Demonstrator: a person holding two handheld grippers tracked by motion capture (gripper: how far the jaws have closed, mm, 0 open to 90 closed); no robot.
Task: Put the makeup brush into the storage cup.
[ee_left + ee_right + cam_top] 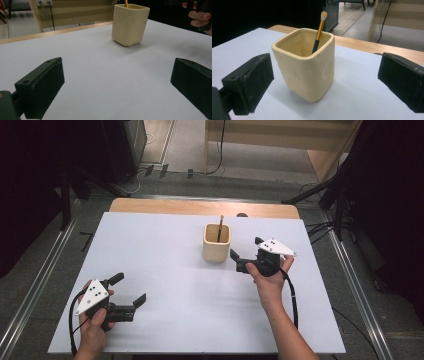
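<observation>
Brush parked in the cup, both grippers empty.

High view: cream cup (217, 243) stands at the table's (165, 270) far middle, brush (220, 228) upright inside; right gripper (245, 254) just beside it, jaws apart; left gripper (128, 289) well away, spread.
Left gripper view: cup (130, 23) far ahead, nothing between the jaws.
Right gripper view: cup (305, 63) looks glazed, probably slippery and breakable; the light, stiff brush (319, 32) is best pinched at its gold handle.
</observation>
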